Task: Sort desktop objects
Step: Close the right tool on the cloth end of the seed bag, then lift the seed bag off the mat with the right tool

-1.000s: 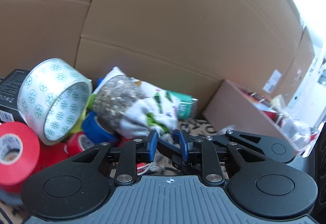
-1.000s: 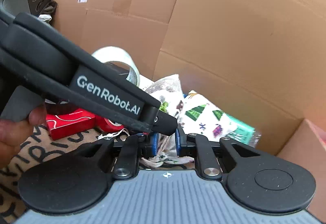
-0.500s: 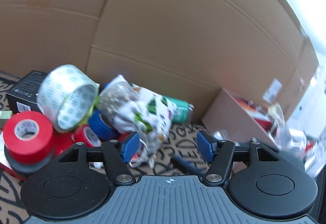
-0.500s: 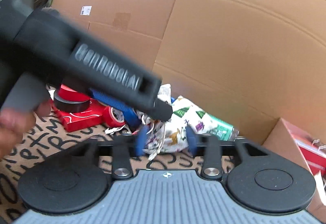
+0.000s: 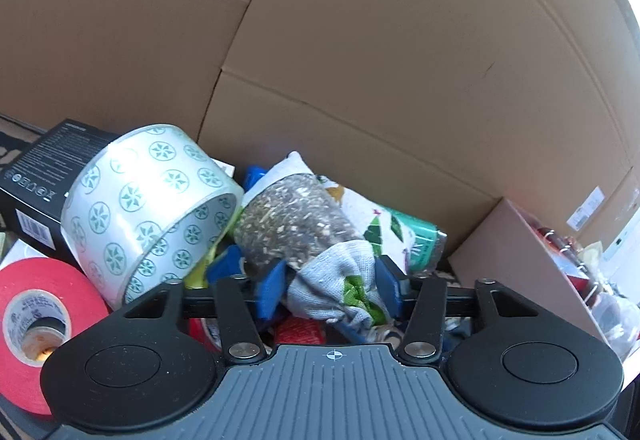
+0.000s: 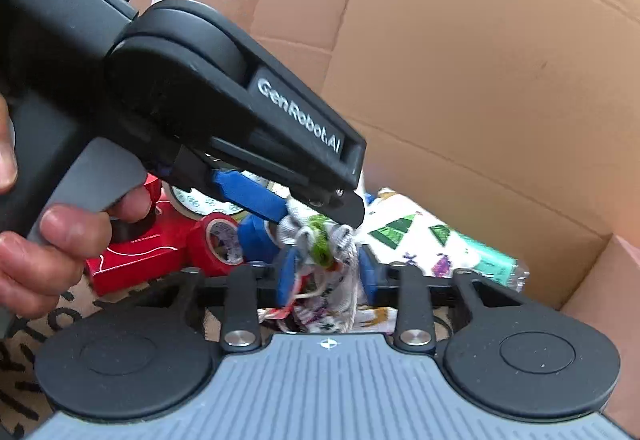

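Observation:
A pouch of dried herbs [image 5: 288,228] with a gathered gauze neck [image 5: 336,292] lies on the pile. My left gripper [image 5: 328,290] has its jaws closing, and both blue pads press that neck. The right wrist view shows the left gripper [image 6: 320,216] pinching the same gauze end. Just below it, my right gripper [image 6: 326,274] is also closing, its pads squeezing a bunched printed cloth bag [image 6: 332,296] with a string. The white part of that cloth, printed with green trees [image 6: 404,236], spreads to the right.
A patterned clear tape roll [image 5: 148,208], a red tape roll [image 5: 36,312] and a black box [image 5: 44,168] crowd the left. A blue roll [image 6: 256,236], small red roll [image 6: 218,244] and red box [image 6: 132,260] lie nearby. A cardboard wall [image 5: 360,60] stands behind, an open carton [image 5: 520,260] right.
Both grippers drew back and opened wide half a second ago. They have since come forward to the pile and closed, the left on the pouch's neck, the right on the bunched cloth.

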A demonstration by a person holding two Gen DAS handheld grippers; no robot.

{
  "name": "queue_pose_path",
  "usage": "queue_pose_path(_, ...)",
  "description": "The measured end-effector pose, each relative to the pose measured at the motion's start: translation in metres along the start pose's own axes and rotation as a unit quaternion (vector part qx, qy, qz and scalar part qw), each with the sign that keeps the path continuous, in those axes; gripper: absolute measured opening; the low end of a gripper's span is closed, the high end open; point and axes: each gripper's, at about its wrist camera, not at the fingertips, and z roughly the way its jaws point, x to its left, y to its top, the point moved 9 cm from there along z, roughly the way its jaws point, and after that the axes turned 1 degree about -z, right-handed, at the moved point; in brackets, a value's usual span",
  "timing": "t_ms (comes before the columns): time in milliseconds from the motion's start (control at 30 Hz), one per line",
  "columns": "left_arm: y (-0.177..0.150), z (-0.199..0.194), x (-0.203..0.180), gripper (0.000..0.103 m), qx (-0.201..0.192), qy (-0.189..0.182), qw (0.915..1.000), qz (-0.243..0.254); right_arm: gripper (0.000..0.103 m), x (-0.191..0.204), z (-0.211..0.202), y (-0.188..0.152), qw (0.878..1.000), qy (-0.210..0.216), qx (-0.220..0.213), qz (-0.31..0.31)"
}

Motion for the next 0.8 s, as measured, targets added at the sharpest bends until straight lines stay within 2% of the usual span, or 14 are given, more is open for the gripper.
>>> queue_pose_path(33, 0.0, -0.001, 0.001, 0.047, 0.0, 0.001, 1.0, 0.001, 0.024, 0.002, 0.001, 0.0, 1.0, 0.001, 0.0, 0.0)
queue_pose_path(67, 0.0, -0.001, 0.0, 0.043, 0.0, 0.0, 1.0, 0.002, 0.022, 0.003, 0.0, 0.001, 1.0, 0.002, 0.0, 0.0)
queue_pose_path(167, 0.0, -0.007, -0.003, 0.038, -0.003, -0.004, 1.0, 0.007, 0.018, 0.007, -0.006, 0.006, 1.0, 0.007, -0.004, 0.002)
queue_pose_path(333, -0.001, -0.029, -0.027, 0.034, -0.017, -0.017, 0.9995, 0.02, 0.017, 0.003, -0.036, 0.012, 1.0, 0.008, -0.02, -0.003)
queue_pose_path(467, -0.013, -0.055, -0.05, 0.033, -0.025, -0.03, 0.9989, 0.026, 0.017, -0.058, -0.075, -0.016, 0.999, 0.014, -0.029, -0.007)
queue_pose_path(567, -0.029, -0.074, -0.065, 0.033, -0.022, -0.038, 0.9987, 0.028, 0.017, -0.063, -0.104, -0.025, 0.999, 0.022, -0.029, -0.005)
queue_pose_path(700, -0.057, -0.092, -0.086, 0.033, -0.001, -0.05, 0.9982, 0.033, 0.017, -0.059, -0.14, -0.034, 0.999, 0.022, -0.015, -0.019)
queue_pose_path(800, -0.087, -0.094, -0.101, 0.033, 0.036, -0.058, 0.9967, 0.043, 0.017, -0.057, -0.165, -0.057, 0.999, 0.026, 0.014, -0.021)
